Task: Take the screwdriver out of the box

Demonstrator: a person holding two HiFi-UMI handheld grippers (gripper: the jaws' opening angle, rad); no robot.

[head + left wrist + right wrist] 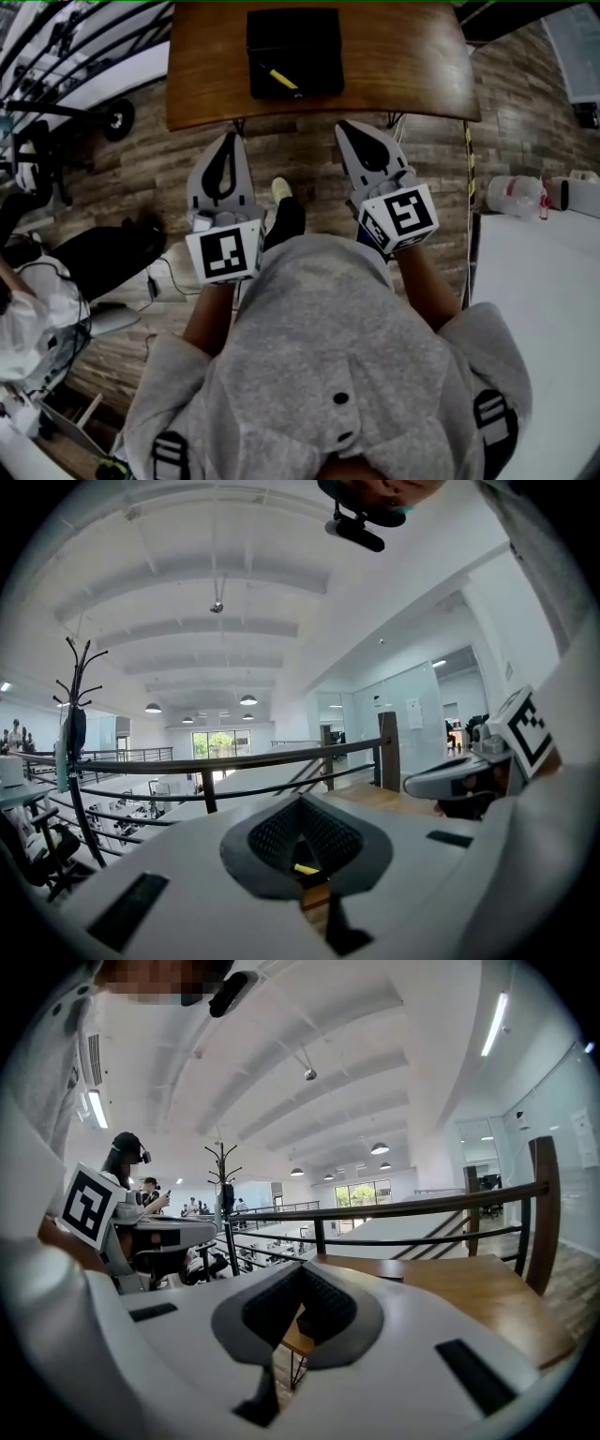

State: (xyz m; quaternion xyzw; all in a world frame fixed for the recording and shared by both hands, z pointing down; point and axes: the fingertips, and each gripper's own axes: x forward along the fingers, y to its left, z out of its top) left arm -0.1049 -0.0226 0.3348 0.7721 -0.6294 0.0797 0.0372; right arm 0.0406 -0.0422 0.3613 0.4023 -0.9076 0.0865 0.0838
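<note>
**Screwdriver in the box, ahead of both grippers**

The box (294,52) is black, square and flat. It sits level on the wooden table (403,66), straight ahead of the left gripper (228,141) and the right gripper (345,127). It is well apart from both tips and roughly midway between the lines they point along. The screwdriver (281,78) has a yellow handle and a thin dark shaft. It lies flat and diagonal in the box's near part, on the left gripper's side, with the shaft angled away and leftward. From the left gripper view, a sliver of yellow shows past the closed jaws.
</note>
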